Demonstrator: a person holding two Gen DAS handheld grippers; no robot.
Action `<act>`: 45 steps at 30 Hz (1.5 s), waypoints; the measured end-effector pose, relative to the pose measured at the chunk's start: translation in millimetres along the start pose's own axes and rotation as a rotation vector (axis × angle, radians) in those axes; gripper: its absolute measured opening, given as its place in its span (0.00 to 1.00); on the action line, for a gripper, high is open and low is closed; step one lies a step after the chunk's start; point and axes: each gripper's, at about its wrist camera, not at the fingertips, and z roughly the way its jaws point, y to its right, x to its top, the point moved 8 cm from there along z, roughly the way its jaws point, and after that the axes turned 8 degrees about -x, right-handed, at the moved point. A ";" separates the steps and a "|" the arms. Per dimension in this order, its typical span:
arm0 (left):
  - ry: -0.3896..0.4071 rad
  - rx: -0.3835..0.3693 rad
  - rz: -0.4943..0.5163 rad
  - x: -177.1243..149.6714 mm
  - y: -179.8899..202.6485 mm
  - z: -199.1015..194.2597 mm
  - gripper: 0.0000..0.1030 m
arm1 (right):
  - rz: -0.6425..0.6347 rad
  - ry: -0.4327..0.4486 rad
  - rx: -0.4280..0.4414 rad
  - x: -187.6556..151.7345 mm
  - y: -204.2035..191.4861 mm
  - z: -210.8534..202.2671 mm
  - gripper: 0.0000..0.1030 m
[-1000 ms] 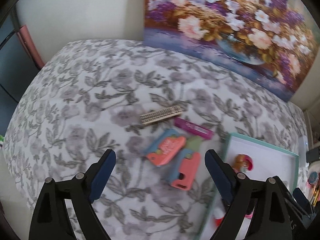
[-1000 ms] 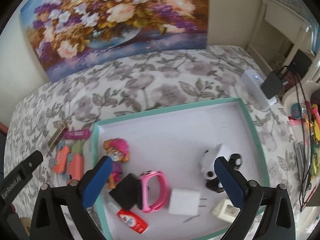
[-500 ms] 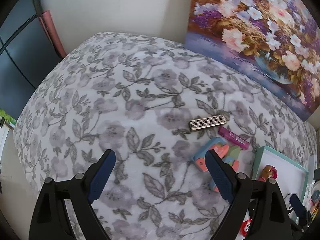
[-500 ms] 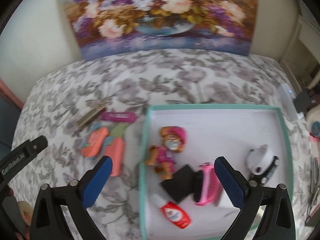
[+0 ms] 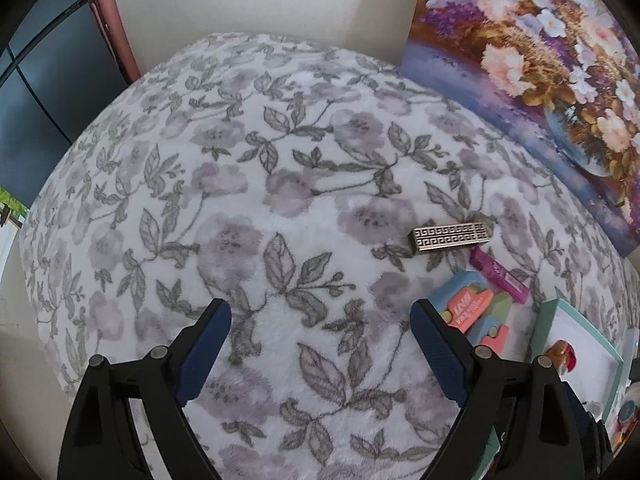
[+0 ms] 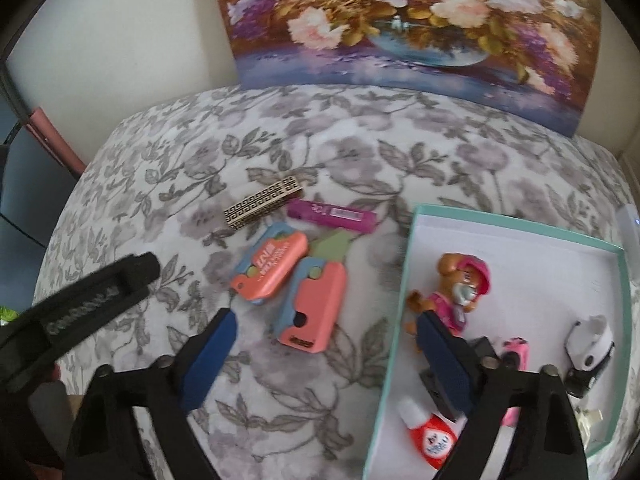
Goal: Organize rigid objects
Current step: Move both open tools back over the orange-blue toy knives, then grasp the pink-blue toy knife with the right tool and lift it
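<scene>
On the floral blanket lie a patterned gold-black bar, a magenta bar and two coral-and-blue cases, left of a teal-rimmed white box. The box holds a toy dog, a red-white tube, a pink band and a black-white toy. My right gripper hangs above the nearer coral case, its jaws closing with nothing pressed between them. My left gripper stands open over bare blanket, left of the cases.
A flower painting leans on the wall behind the blanket. A dark panel and pink strip stand at the far left edge. The left gripper's black body shows low on the left in the right wrist view.
Both grippers have slid left across the blanket. The right one went from above the box to above the coral cases. The left one left the cases for bare blanket.
</scene>
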 end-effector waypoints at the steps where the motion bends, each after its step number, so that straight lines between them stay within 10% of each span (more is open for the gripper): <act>1: -0.007 0.007 -0.003 -0.1 -0.7 4.5 0.89 | 0.003 -0.005 0.001 0.1 -0.8 3.4 0.86; 25: -0.019 0.046 -0.107 11.1 -15.6 38.2 0.89 | 0.013 -0.099 -0.069 1.7 -7.6 68.7 0.62; 45: -0.036 -0.040 -0.073 12.4 -0.4 39.8 0.89 | 0.066 -0.055 -0.035 18.2 12.9 32.7 0.45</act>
